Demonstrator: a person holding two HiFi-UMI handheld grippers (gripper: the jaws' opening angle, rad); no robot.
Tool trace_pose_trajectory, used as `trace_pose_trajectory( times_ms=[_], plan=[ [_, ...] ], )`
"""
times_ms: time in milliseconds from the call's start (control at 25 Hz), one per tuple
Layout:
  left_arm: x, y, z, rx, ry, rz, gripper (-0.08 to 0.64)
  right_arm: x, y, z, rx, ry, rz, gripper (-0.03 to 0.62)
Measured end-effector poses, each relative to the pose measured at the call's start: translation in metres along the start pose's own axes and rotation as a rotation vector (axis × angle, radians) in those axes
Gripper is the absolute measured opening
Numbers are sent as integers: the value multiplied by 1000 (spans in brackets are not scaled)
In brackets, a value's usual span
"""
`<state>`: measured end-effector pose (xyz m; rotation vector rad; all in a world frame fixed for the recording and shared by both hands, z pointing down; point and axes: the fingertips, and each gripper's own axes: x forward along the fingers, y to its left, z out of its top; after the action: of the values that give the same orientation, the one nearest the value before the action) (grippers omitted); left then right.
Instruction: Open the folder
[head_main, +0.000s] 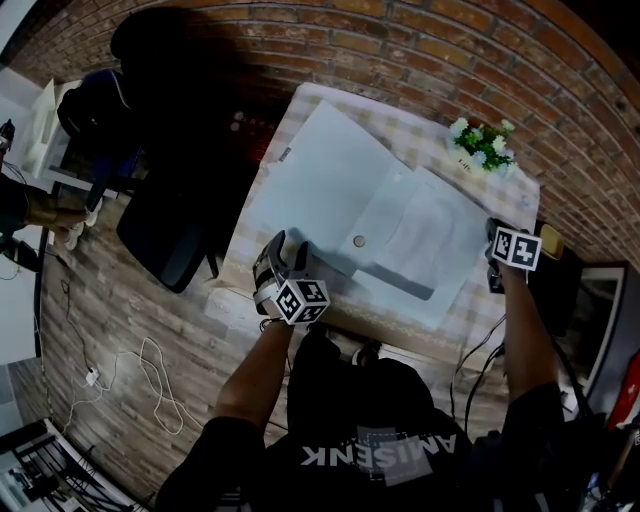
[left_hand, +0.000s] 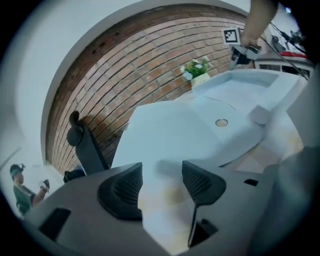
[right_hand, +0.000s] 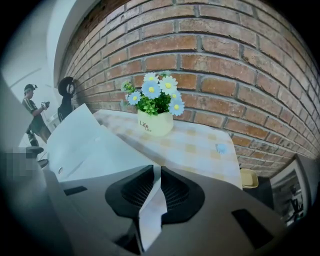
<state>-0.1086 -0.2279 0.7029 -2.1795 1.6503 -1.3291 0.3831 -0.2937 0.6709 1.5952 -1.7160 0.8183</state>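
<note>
A pale blue folder (head_main: 400, 240) lies spread on the checked tablecloth (head_main: 420, 130), its big flap (head_main: 320, 180) folded out flat to the left. A round snap (head_main: 359, 241) shows near its middle. My left gripper (head_main: 290, 248) sits at the flap's near edge, jaws open and empty. In the left gripper view the flap (left_hand: 175, 135) and snap (left_hand: 221, 122) lie just beyond that gripper (left_hand: 161, 176). My right gripper (head_main: 495, 245) is at the folder's right edge. In the right gripper view it (right_hand: 156, 182) is shut on a pale sheet edge (right_hand: 154, 205) of the folder (right_hand: 85, 145).
A small pot of white and blue flowers (head_main: 483, 145) stands at the table's far right corner by the brick wall (head_main: 420, 40). A black chair (head_main: 170, 220) stands left of the table. Cables (head_main: 150, 380) lie on the wooden floor. A person (right_hand: 35, 112) stands far off.
</note>
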Motion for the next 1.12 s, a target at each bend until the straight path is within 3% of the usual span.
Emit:
trace_pose_trajectory(
  times_ms=[80, 160, 240, 360, 600, 680, 840, 1000, 1120],
  plan=[
    [0, -4, 6, 75, -8, -60, 234, 0, 0, 0, 0, 0, 4, 77],
    [1, -11, 8, 99, -5, -133, 196, 0, -1, 0, 4, -2, 5, 77],
    [4, -15, 6, 65, 5, -202, 147, 0, 0, 0, 11, -4, 6, 77],
    [9, -22, -2, 19, 25, -286, 131, 0, -1, 0, 27, -7, 9, 77],
    [16, -44, -13, 64, 35, -424, 18, 1, 0, -1, 42, -15, 10, 77],
    [16, -45, -14, -8, 43, -467, 17, 1, -1, -1, 46, -18, 10, 77],
    [15, -42, -13, -245, 96, -586, 15, -1, -2, -2, 62, -24, 4, 77],
    [16, -42, -11, -226, 166, -593, 17, -1, -1, -2, 72, -30, 4, 77],
    [18, -43, -10, -255, 209, -617, 15, 0, -2, -2, 79, -39, 1, 77]
  ],
)
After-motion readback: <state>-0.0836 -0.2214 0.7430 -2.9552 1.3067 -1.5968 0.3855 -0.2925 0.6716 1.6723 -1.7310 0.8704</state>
